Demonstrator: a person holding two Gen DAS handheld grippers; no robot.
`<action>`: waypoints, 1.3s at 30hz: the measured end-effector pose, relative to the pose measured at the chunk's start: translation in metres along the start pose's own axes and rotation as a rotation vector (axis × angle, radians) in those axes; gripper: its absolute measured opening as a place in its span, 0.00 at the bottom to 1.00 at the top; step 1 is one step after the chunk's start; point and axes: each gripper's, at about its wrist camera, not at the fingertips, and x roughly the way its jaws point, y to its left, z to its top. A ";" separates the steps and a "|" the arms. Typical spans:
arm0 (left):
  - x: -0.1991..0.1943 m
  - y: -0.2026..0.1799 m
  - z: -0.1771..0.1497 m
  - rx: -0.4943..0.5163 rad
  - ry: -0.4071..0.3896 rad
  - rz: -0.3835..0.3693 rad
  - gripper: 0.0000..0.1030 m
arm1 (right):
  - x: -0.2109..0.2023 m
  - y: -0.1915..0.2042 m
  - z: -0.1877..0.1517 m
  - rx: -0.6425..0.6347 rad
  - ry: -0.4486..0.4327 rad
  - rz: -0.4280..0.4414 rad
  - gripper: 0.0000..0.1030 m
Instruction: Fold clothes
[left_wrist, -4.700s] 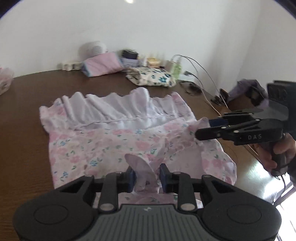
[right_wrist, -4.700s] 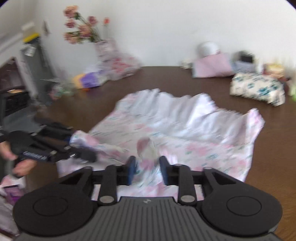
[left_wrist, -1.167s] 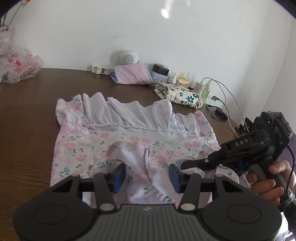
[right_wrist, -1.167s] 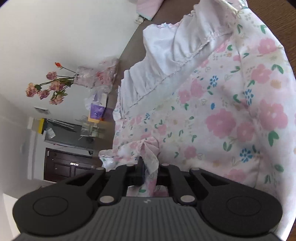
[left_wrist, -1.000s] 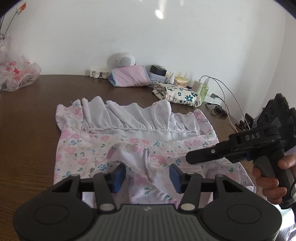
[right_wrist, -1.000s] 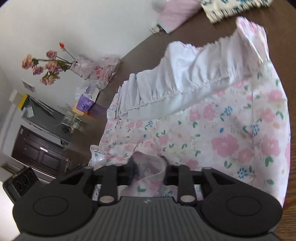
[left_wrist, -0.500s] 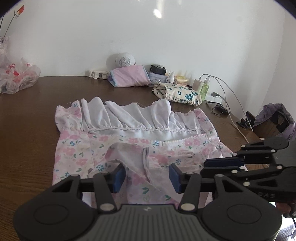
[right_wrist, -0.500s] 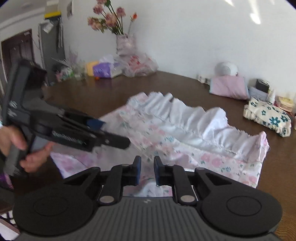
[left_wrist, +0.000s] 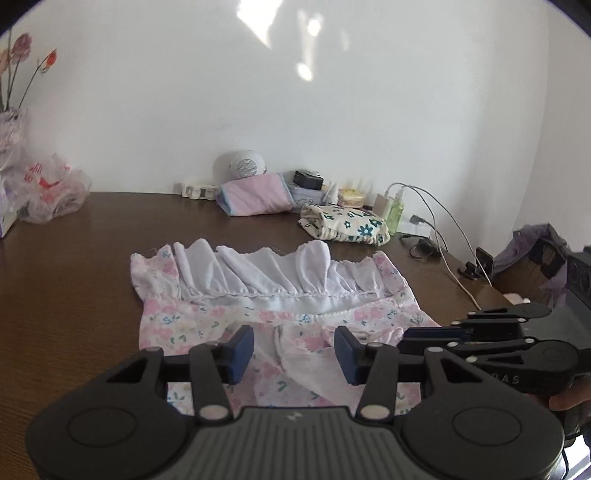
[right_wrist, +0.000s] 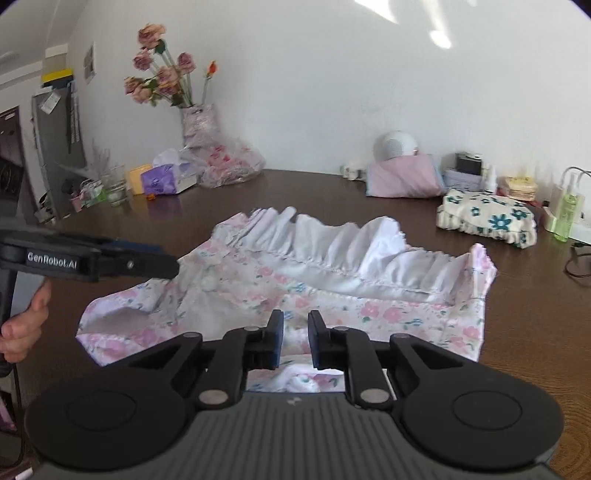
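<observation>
Right claw (right_wrist: 295, 338) let go of garment (right_wrist: 332, 288), rolled level, jaws nearly closed, nothing between. Left claw (left_wrist: 293, 350) jaws closing slightly, apart, fold between, unpinched. Garment mid-frame on table (left_wrist: 66, 288), beyond both claws.

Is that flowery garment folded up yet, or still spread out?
Mostly spread: the floral garment lies open across the table, white ruffle showing, only its near edge bunched.

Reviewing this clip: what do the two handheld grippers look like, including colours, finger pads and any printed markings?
Both are black plastic tools with ribbed housings, round discs at each side and silver screws. The left gripper has blue pads on its fingers; seen from the right wrist camera, its side reads "GenRobot.AI" in white. The right gripper also has blue pads, and its side shows faint "DAS" lettering.
</observation>
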 end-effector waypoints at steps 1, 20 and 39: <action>0.007 -0.008 -0.002 0.039 0.028 0.005 0.36 | 0.007 0.006 -0.001 -0.021 0.016 0.011 0.13; 0.047 0.005 -0.019 0.005 0.124 -0.022 0.52 | 0.024 0.011 -0.016 -0.054 0.066 -0.066 0.15; -0.084 0.055 -0.067 -0.270 -0.037 0.131 0.74 | -0.020 0.033 -0.036 -0.032 0.063 -0.016 0.21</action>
